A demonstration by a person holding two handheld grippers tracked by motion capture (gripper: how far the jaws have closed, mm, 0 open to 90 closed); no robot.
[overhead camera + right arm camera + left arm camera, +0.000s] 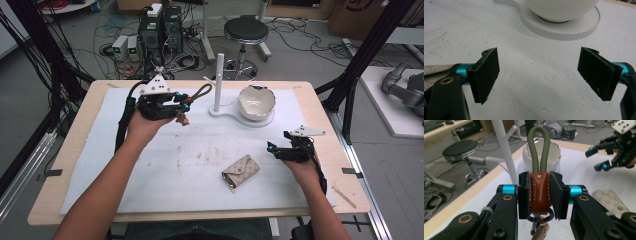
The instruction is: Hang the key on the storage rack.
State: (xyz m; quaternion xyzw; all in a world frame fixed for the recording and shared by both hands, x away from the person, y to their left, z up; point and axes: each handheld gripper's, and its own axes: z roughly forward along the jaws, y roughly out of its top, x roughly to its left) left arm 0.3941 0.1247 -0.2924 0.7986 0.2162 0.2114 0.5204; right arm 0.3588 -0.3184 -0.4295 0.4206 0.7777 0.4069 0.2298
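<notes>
Brown leather key fob (pixel 539 190): being clamped by the left gripper (pixel 539 195), olive cord loop (pixel 538 148) pointing up.
Right gripper (pixel 539 75): hovering with jaws spread wide over the white mat (pixel 529 82).

Two grippers are seen — the left gripper (pixel 184 106) and the right gripper (pixel 272 148). One keychain (pixel 539 188) with an olive cord loop is counted, one beige wallet (pixel 240 171), one white bowl (pixel 256 102), one white stand (pixel 219 82) — and one black stool (pixel 245 31).
</notes>
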